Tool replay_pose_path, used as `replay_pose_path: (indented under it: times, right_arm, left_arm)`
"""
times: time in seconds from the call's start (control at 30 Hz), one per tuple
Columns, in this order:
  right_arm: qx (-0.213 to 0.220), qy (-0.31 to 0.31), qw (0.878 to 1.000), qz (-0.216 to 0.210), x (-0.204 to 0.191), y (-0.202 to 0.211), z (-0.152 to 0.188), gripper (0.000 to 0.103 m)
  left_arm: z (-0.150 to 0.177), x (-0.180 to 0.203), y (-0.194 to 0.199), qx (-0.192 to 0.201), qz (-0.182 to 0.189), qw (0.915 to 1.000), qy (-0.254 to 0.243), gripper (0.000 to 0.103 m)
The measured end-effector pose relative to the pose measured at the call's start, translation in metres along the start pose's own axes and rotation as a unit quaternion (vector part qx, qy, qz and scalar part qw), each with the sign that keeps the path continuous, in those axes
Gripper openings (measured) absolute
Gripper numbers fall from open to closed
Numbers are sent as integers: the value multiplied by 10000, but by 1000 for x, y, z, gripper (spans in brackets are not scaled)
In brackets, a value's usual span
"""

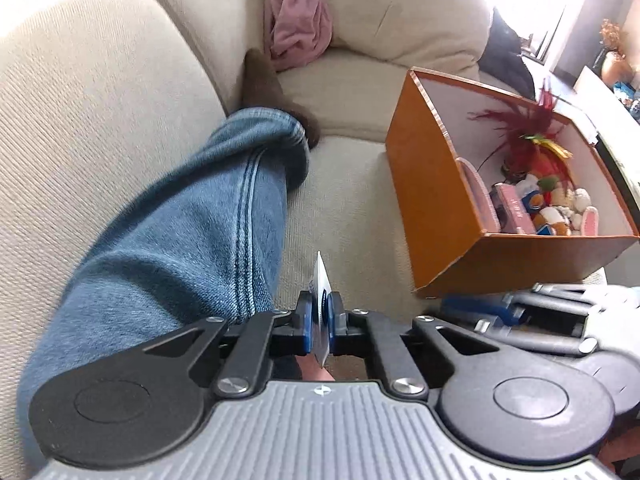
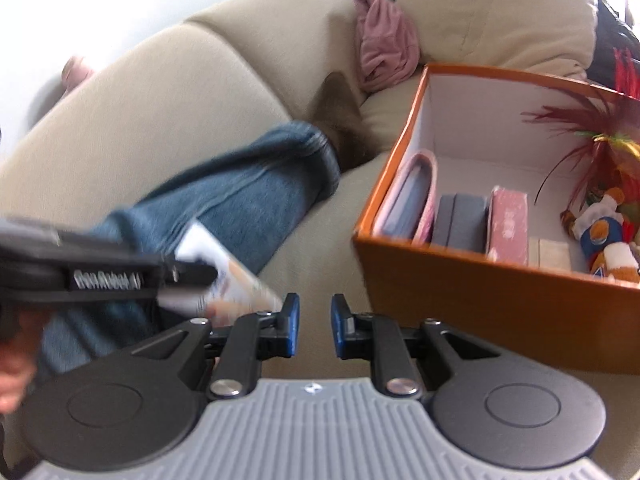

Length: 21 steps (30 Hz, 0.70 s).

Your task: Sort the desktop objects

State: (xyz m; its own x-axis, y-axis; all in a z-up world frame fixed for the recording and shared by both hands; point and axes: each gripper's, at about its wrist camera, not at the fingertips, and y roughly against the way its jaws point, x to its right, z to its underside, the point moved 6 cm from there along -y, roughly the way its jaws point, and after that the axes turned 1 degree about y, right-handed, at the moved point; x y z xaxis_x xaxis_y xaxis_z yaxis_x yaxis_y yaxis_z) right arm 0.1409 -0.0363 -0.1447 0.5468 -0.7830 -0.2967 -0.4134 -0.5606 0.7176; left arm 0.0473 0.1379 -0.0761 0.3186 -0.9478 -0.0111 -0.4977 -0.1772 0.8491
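Gripping card (image 1: 322, 280) in left gripper (image 1: 319, 320), orange box (image 1: 432, 200) beside

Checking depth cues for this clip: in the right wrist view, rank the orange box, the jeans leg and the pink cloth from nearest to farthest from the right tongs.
1. Orange box: right of the right tongs, its front wall close beside them.
2. Jeans leg: up and left, across the sofa seat.
3. Pink cloth: farthest, tucked between the back cushions.
The box and the leg are close; the cloth is plainly last.
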Motion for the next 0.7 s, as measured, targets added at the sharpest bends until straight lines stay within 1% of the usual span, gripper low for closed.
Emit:
replay_pose_path:
  times: [0.17, 0.23, 0.3, 0.43, 0.6, 0.67, 0.7]
  right_arm:
    - [-542, 568, 9963, -352, -24, 2, 27, 22]
    - [-633, 793, 9939, -428, -34, 3, 33, 29]
    - [-649, 1038, 9914, -453, -44, 2, 36, 33]
    - [-771, 1558, 9844, -276, -61, -8, 44, 33]
    - [-830, 1934, 9776, 48, -71, -23, 48, 33]
    - [-857, 2007, 9758, 120, -72, -29, 50, 32]
    - [-868, 2034, 9751, 160, -73, -32, 50, 29]
  left_arm:
    - [-1, -4, 19, 235, -18, 9997, 92, 8]
    - [-4, -3, 24, 319, -12, 9994, 103, 8]
    - [-4, -3, 29, 380, -17, 9992, 104, 8]
    - [-5, -3, 33, 440, -27, 9990, 123, 8]
    - [-4, -5, 35, 485, -62, 9987, 140, 8]
    - [-4, -5, 37, 498, -59, 9986, 139, 8]
    - [-3, -5, 38, 507, -56, 9986, 137, 8]
